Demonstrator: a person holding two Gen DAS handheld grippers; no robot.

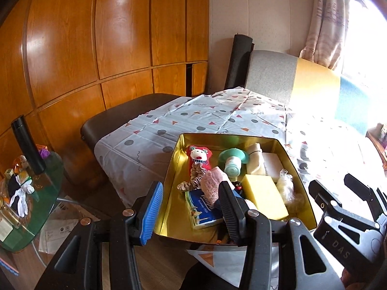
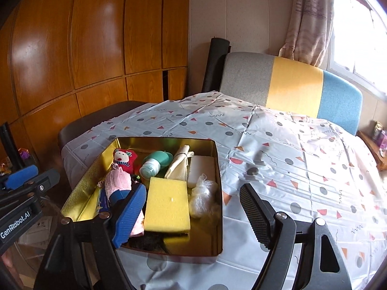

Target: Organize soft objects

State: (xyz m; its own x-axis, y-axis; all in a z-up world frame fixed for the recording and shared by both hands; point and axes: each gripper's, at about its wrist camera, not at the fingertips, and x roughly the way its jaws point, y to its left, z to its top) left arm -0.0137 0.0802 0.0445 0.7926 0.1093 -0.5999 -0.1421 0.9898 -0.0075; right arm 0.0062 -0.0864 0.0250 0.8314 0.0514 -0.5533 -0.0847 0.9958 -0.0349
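Observation:
A gold tin box (image 1: 301,166) (image 2: 219,169) stands on the patterned tablecloth and holds soft objects: a red plush doll (image 1: 198,155) (image 2: 124,158), a pink cloth (image 1: 214,183) (image 2: 118,183), a yellow sponge (image 1: 263,195) (image 2: 168,204), a green bottle (image 1: 232,163) (image 2: 154,163), a beige rolled cloth (image 2: 180,163), a white block (image 2: 202,168), a plastic bag (image 2: 203,197) and a tissue pack (image 1: 203,211). My left gripper (image 1: 191,211) is open at the box's near left corner. My right gripper (image 2: 193,215) is open above the box's near right edge. Both are empty.
The tablecloth (image 2: 290,169) covers a bed with a grey, yellow and blue headboard (image 2: 290,84). A wooden wardrobe (image 1: 96,48) fills the left. A green glass side table (image 1: 31,200) with small items and a black bottle (image 1: 27,147) stands at the left.

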